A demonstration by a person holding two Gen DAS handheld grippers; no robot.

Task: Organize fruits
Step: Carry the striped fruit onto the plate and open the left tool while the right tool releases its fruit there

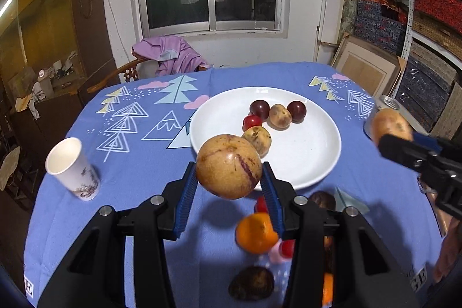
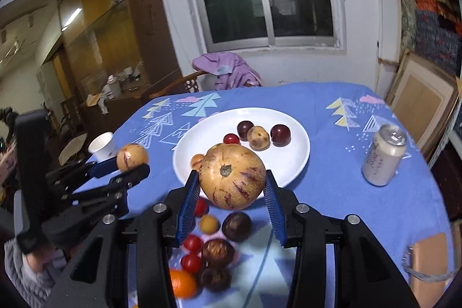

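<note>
My left gripper (image 1: 229, 178) is shut on a tan pepino melon (image 1: 229, 166) with purple streaks, held above the table near the front rim of the white plate (image 1: 311, 160). My right gripper (image 2: 232, 186) is shut on a second tan melon (image 2: 232, 175), also in front of the plate (image 2: 291, 160). The plate holds two dark plums (image 1: 296, 111), a red cherry tomato (image 1: 252, 121) and two small brown fruits (image 1: 279, 116). Loose fruits lie on the cloth below: an orange (image 1: 255, 233), cherry tomatoes (image 2: 192, 243) and dark mangosteens (image 2: 236, 225).
A paper cup (image 1: 70, 168) stands at the left on the blue tablecloth (image 1: 138, 163). A drinks can (image 2: 382, 158) stands at the right. A chair with a purple garment (image 1: 170, 54) is behind the table. Boxes and frames line the right wall.
</note>
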